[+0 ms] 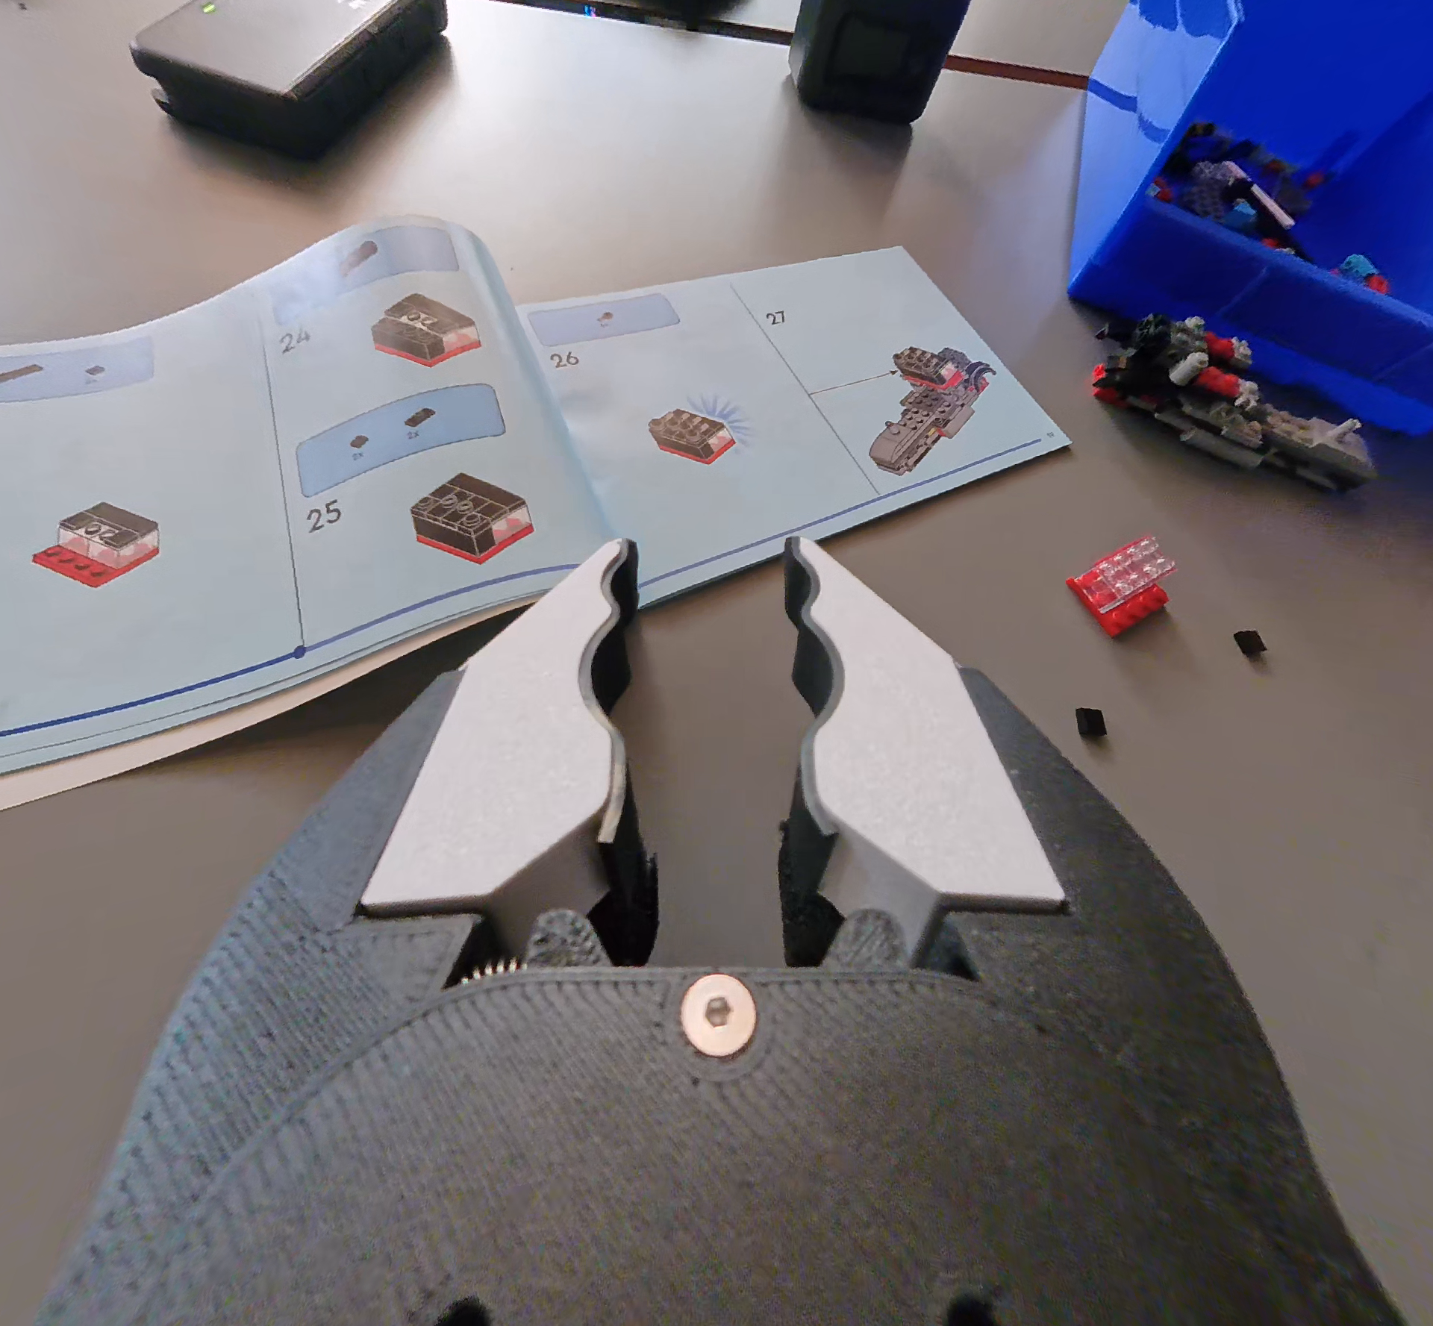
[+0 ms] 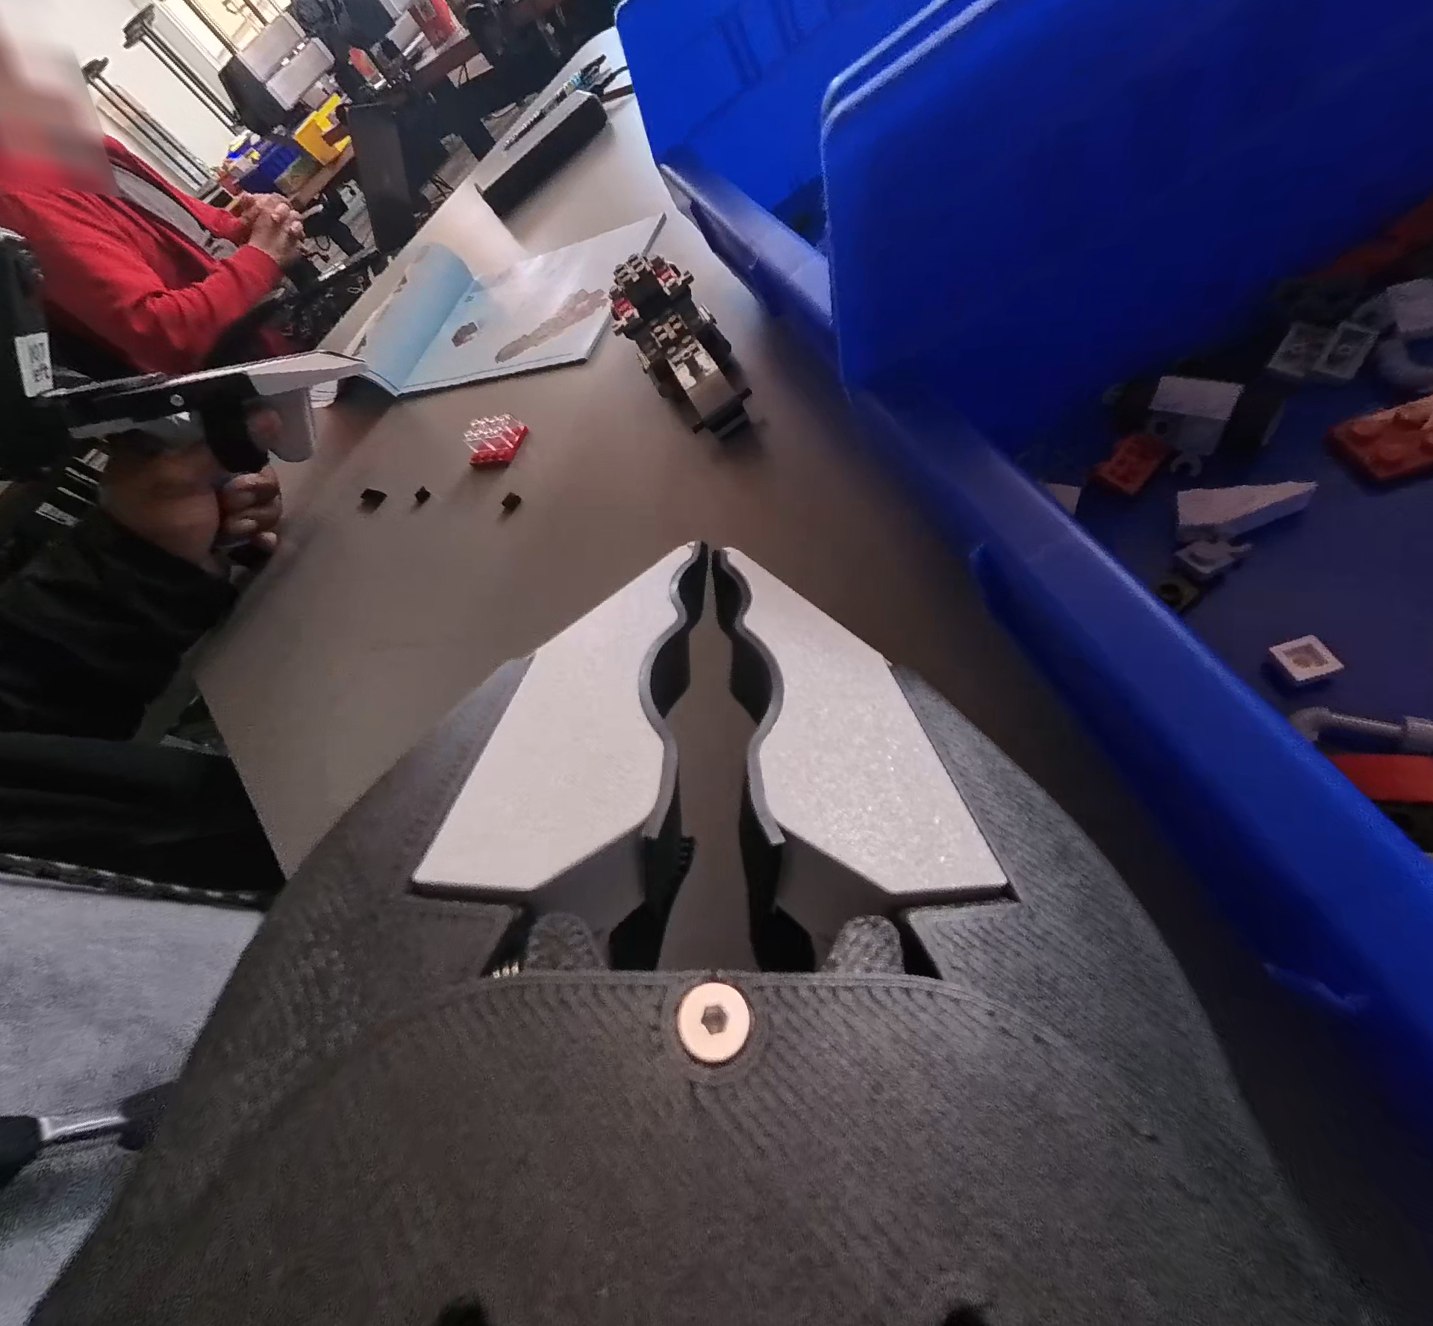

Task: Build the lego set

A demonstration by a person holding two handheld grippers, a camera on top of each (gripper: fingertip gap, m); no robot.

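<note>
Left gripper (image 1: 709, 568) spread, empty; right gripper (image 2: 709, 560) clenched, empty. Red-clear block (image 1: 1120, 583) at 3 o'clock of left tips, black bits (image 1: 1091, 721) near. Part-built model (image 1: 1233, 401) at 2 o'clock beside bin (image 1: 1241, 87). Manual (image 1: 465, 451) open: block unfinished, not yet joined to model.

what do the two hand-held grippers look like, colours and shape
Both match: the left hand-held gripper and right hand-held gripper have light grey fingers with wavy black inner pads, on a ribbed black printed body with a silver hex screw in the centre.
</note>
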